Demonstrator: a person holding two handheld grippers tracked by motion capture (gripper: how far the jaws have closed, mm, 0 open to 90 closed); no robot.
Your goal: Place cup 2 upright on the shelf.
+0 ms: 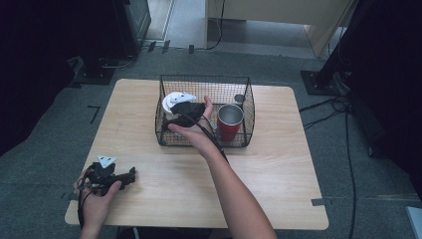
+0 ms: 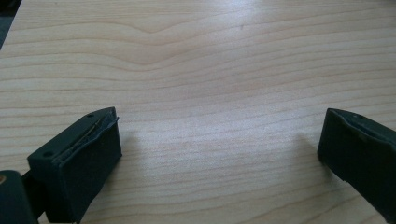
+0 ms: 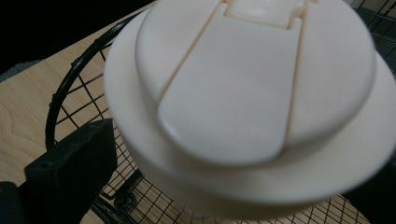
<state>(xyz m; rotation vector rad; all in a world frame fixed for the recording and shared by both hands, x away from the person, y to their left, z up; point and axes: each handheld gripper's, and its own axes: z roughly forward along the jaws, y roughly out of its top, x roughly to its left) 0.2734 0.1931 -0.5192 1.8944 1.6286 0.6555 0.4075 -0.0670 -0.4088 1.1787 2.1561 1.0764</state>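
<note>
A white lid with a flip tab sits at the left end of a black wire basket, up by its rim. My right gripper reaches into the basket and brackets the lid. Its left jaw stands a sliver off the lid's edge, with mesh showing in the gap; the lid hides most of the right jaw. A red cup with a bare metal inside stands upright in the basket's right half. My left gripper lies on the table's near-left corner, jaws wide apart over bare wood.
The wooden table carries the basket at its far middle. A small dark round object lies behind the cup inside the basket. The basket's rim curves close under the lid. Cables and stand bases lie on the floor around the table.
</note>
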